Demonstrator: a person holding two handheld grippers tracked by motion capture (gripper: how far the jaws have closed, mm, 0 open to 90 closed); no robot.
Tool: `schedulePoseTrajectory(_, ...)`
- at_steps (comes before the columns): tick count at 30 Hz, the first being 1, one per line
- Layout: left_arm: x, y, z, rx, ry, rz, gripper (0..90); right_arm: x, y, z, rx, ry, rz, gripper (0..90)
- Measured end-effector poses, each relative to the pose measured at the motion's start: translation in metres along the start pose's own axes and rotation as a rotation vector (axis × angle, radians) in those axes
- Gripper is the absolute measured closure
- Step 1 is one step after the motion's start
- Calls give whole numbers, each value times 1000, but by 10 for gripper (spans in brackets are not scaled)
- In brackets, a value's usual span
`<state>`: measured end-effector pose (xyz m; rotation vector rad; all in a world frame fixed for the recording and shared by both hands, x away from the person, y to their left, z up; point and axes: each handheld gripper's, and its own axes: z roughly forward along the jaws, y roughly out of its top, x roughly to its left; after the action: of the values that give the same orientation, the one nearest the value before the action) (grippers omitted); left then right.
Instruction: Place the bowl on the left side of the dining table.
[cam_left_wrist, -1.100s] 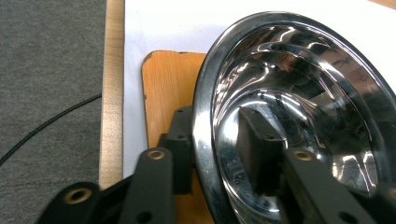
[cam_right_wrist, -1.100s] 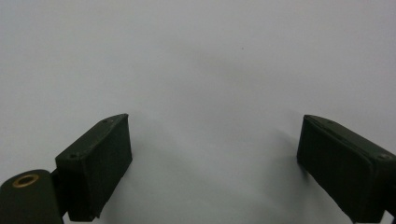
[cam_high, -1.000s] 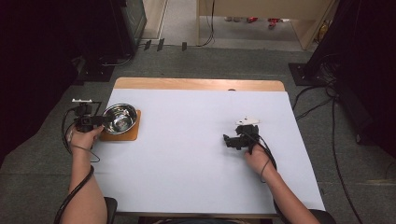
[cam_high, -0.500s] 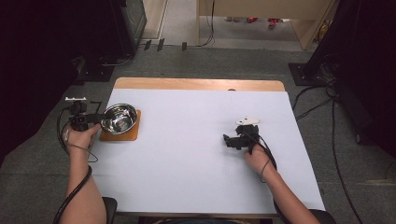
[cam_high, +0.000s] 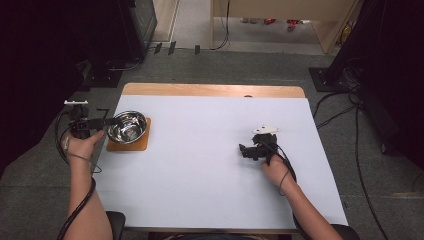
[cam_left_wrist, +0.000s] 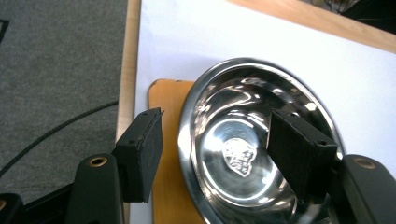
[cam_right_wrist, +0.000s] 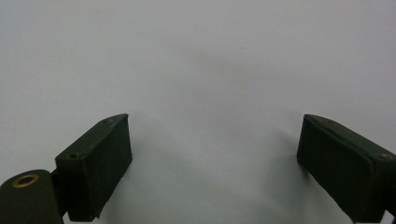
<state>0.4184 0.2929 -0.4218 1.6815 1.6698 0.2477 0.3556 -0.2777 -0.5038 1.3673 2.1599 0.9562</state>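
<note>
A shiny steel bowl (cam_high: 127, 127) sits on a square wooden coaster (cam_high: 125, 145) at the table's left edge. My left gripper (cam_high: 106, 121) reaches it from the left. In the left gripper view the bowl's near rim (cam_left_wrist: 187, 140) lies between the open jaws: one pad (cam_left_wrist: 144, 149) hangs over the coaster (cam_left_wrist: 166, 158), the other (cam_left_wrist: 299, 149) inside the bowl. Neither presses the rim, and the jaws have just been opening. My right gripper (cam_high: 245, 150) rests low over the white sheet at the right, open (cam_right_wrist: 215, 144) with nothing between its pads.
A white sheet (cam_high: 200, 160) covers the wooden table, whose bare edge (cam_high: 210, 90) shows at the back. Cables trail over the grey floor (cam_left_wrist: 56, 70) left of the table. Dark equipment stands at the far left and right.
My left hand has drawn a little to the left and risen, and its jaws stand wider around the bowl's rim. The bowl, the coaster and the right gripper have stayed put.
</note>
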Motion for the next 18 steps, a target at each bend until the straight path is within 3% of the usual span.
schedulePoseTrajectory(8, -22, 5, -2, 7, 15, 56, 366, 0, 0, 0, 0, 0, 0, 98)
schedulePoseTrajectory(18, -55, 7, 12, 46, -42, 113, 355, 0, 0, 0, 0, 0, 0, 98)
